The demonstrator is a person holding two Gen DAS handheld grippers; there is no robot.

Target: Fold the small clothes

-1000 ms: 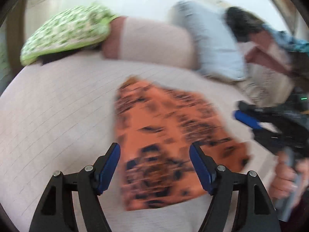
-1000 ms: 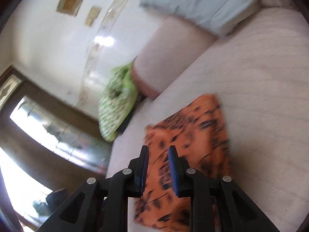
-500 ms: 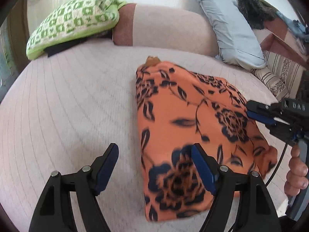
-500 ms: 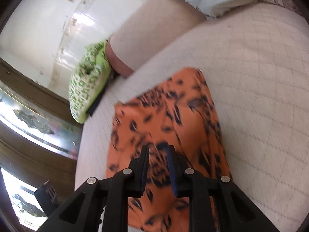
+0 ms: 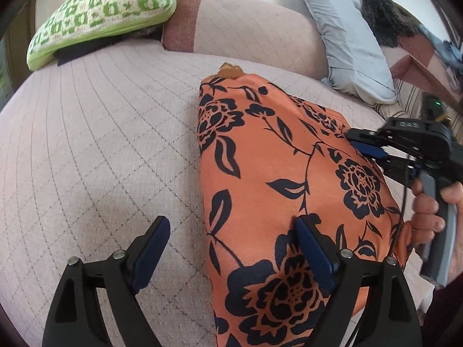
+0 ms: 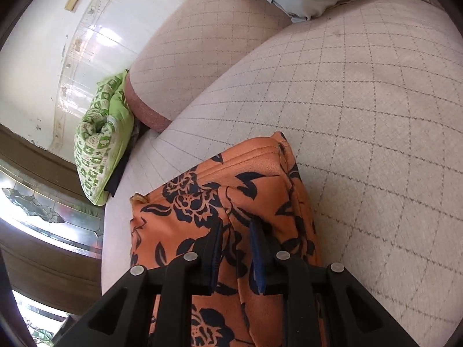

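An orange garment with a dark floral print (image 5: 277,179) lies folded on the quilted pink sofa seat (image 5: 101,144). My left gripper (image 5: 231,248) is open, low over the garment's near left edge, one finger over the cloth and one over bare seat. My right gripper (image 5: 373,156) shows at the garment's right edge in the left wrist view. In the right wrist view the right gripper (image 6: 235,245) is nearly closed, with a fold of the orange garment (image 6: 220,190) between its blue pads.
A green-and-white checked cushion (image 5: 101,14) lies at the back left of the sofa. A pale blue pillow (image 5: 347,43) leans at the back right, with dark and striped items beyond it. The padded sofa back (image 5: 246,29) runs behind the garment.
The garment went from lifted and blurred to lying flat and still on the seat. Both grippers have come lower and closer to it; the right one has stayed nearly closed.
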